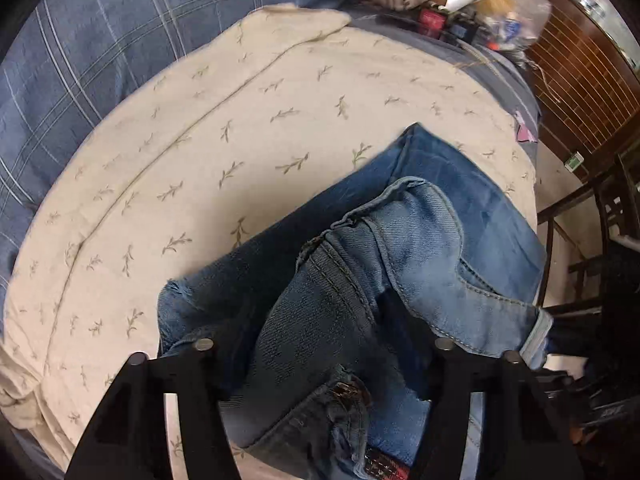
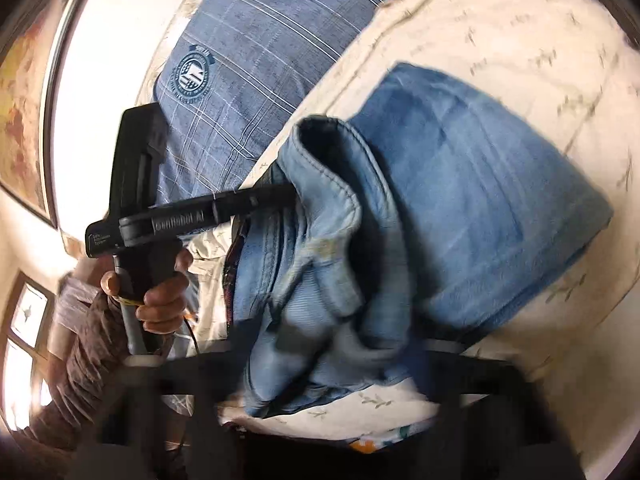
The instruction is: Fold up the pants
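Jeans (image 1: pixel 420 240) bunched on bedspread (image 1: pixel 200 140) | left gripper (image 1: pixel 324 350) jaws wide, straddling denim

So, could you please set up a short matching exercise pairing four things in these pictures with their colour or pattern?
Column one:
1. jeans
2. bedspread
3. pillow
4. left hand-held gripper

Column two:
a. cream with small leaf sprigs
b. black
c. blue plaid with a round emblem
d. faded blue denim

Pairs: 1-d, 2-a, 3-c, 4-b
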The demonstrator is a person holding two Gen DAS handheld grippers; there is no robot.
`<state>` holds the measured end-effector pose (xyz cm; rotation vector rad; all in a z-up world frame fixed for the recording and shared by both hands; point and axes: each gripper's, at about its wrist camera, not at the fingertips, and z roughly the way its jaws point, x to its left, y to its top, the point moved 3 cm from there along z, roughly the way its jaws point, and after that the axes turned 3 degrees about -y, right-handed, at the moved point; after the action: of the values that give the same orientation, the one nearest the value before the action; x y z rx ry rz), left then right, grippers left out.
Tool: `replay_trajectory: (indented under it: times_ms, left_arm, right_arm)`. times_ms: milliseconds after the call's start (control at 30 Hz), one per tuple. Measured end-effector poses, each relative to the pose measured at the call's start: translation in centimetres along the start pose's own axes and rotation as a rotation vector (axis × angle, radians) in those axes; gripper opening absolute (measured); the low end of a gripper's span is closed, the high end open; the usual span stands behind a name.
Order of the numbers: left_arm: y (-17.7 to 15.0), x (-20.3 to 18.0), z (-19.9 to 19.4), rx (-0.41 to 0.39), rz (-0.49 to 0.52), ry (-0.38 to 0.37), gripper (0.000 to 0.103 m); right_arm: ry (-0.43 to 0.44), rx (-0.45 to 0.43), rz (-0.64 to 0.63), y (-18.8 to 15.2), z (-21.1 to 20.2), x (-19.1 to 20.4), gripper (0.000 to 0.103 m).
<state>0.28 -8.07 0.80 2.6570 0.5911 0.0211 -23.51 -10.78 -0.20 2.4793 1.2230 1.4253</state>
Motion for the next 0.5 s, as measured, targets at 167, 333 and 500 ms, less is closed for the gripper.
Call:
replay_trajectory:
  times_ms: [167, 333, 500]
  left_arm:
    - [2.2, -1.0, -3.3, -0.129, -0.011, -0.068, 0.051]
    - [3.7, -1.6, 1.5, -0.071, -0.045, 0.018, 0.053]
    - [3.5, -2.7, 3.8, -0.105, 0.004, 0.147, 0.059]
  right_arm:
    - [0.055, -0.109, -0.102, 1.3, -3.5, 2.5, 0.031]
    - [-0.051, -0.075, 0.043, 2.2, -1.3, -3.5, 0.031]
    - [0.001, -0.053, 0.123, 1.3, -0.8, -5.2, 0.046]
